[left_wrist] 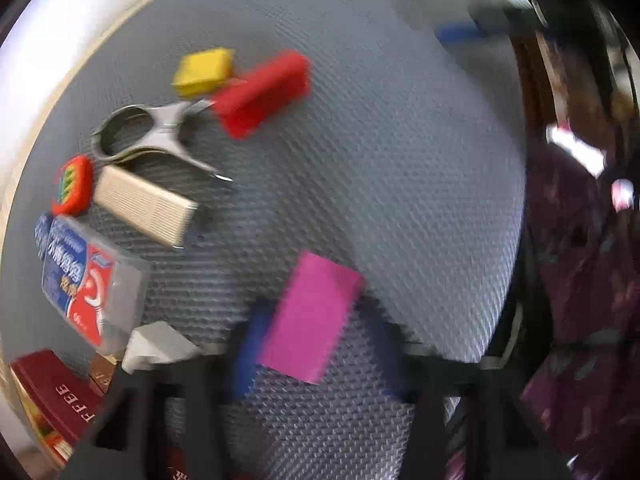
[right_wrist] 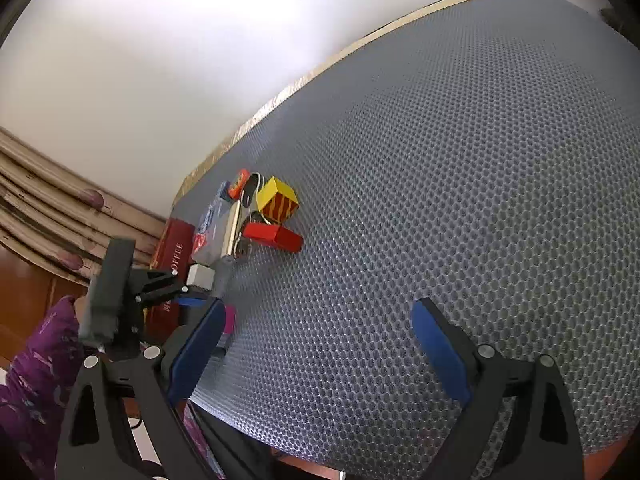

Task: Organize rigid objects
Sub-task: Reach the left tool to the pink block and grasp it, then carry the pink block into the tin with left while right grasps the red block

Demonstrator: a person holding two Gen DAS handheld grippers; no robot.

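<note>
A grey honeycomb mat (right_wrist: 440, 200) covers the table before a bright white wall (right_wrist: 160, 60).

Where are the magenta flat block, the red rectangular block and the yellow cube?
magenta flat block (left_wrist: 314, 316), left wrist view, middle of its top face
red rectangular block (right_wrist: 276, 237), right wrist view, middle of its body
yellow cube (right_wrist: 278, 199), right wrist view, centre

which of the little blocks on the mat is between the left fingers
The magenta block, flat between the blue pads of the left gripper. The red block and yellow block lie apart, further up the mat.
</note>
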